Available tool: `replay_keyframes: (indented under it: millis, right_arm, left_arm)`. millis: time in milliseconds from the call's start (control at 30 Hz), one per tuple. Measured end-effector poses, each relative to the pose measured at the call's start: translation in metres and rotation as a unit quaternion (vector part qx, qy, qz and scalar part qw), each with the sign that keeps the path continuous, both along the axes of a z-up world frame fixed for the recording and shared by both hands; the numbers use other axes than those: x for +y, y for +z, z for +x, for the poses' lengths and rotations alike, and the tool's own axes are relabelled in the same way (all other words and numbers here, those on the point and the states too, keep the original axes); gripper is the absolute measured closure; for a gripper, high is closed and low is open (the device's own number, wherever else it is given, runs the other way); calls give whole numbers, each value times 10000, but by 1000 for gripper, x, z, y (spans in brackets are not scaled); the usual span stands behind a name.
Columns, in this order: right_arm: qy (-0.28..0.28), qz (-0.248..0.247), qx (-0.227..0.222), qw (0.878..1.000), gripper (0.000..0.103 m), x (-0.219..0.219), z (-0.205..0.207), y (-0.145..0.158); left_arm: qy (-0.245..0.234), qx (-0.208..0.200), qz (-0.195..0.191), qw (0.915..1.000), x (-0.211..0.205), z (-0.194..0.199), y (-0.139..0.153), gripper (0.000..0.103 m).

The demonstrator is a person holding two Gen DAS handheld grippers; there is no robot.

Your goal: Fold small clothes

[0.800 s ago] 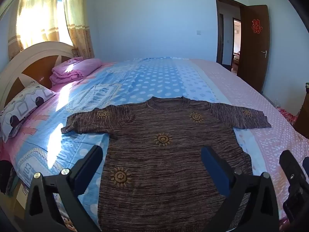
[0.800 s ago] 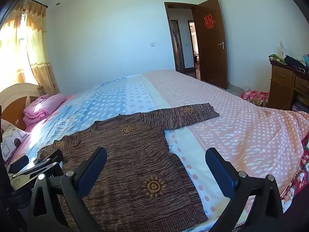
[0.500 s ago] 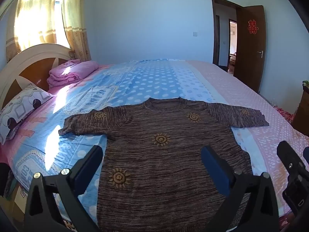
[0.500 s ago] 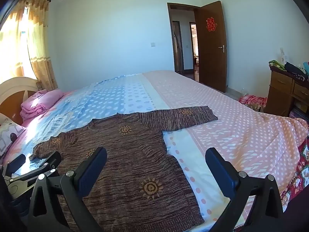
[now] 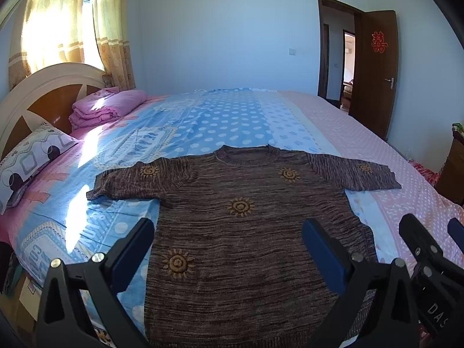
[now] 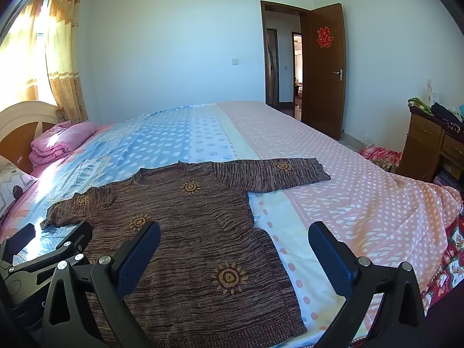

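Left gripper [image 5: 227,240], black frame with dark blue pads, jaws spread wide, nothing between them; it hovers over the lower body of the garment. Right gripper [image 6: 233,245] likewise released and empty, poised over the garment's right hem corner and the sheet beside it.

Brown marled knit sweater with orange sun motifs [image 5: 249,232] lies flat, front up, on the near part of the bed, neck away from the grippers, both short sleeves spread sideways. Ribbed hem band and round ribbed collar. Left sleeve edge slightly rumpled; body smooth.

Bottom hem partly cut off behind the gripper frames in the left view. Lettering on the right tool's body is only partly readable.

Polka-dot bedsheet in blue and pink panels [image 5: 232,121], thin cotton look, light creases. Folded pink quilt [image 5: 107,108] near the arched cream-and-wood headboard [image 5: 37,98]; patterned pillow [image 5: 29,156] just beside it. Yellow curtains [image 5: 113,29], sunlit. Brown wooden door [image 6: 324,66] stands ajar; wooden drawer unit [image 6: 429,148] at right, clutter on top indistinct.
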State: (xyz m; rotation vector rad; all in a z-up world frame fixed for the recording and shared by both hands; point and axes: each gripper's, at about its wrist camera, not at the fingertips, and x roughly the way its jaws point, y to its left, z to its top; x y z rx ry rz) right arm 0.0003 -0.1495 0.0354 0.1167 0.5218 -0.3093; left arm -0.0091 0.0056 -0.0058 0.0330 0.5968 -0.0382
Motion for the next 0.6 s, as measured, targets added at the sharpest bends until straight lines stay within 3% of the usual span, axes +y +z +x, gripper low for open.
replay_keyframes:
  millis: [600]
  right_arm:
    - [-74, 120, 120, 9998, 1, -6, 1, -5]
  left_arm:
    - [17, 64, 69, 10000, -1, 0, -5, 0]
